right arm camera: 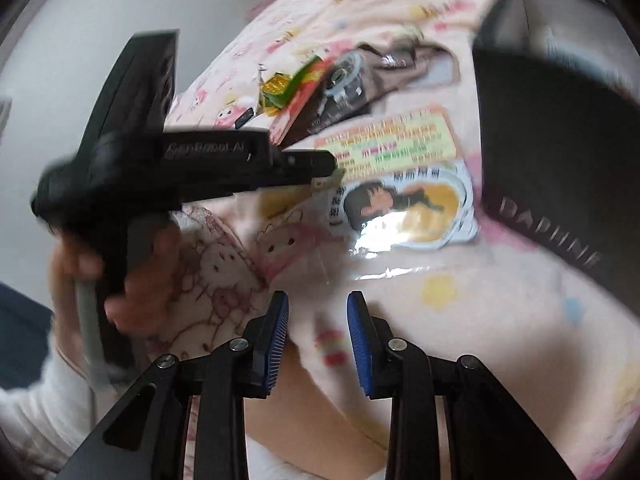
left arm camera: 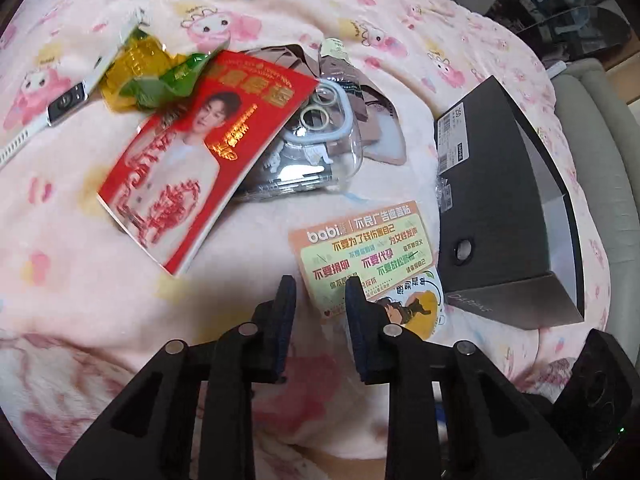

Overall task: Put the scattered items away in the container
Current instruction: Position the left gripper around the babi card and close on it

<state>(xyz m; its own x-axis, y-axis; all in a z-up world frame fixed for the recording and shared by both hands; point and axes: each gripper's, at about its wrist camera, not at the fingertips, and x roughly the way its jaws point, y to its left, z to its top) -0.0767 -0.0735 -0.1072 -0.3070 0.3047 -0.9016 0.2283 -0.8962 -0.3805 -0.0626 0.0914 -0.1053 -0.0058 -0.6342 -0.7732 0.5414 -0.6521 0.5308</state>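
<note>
Lying flat on the pink cartoon blanket (left arm camera: 80,280): the babi sticker sheet (left arm camera: 362,250), long axis running away from the left gripper (left arm camera: 320,286) toward the clutter behind, near edge reaching right up between the pads. Sitting just to its right, touching or nearly so, the black shoebox (left arm camera: 508,216) with its open side facing away. Left gripper, clearly the nearer one, pointing steeply down, looking pinched about as tight as it goes, though a grip on the sheet's corner can't be confirmed. Right gripper (right arm camera: 318,312) hovering short of the sheet, jaws partly apart, holding nothing. Further back: red booklet (left arm camera: 196,152), clear phone case (left arm camera: 316,144), candy wrapper (left arm camera: 144,68)
</note>
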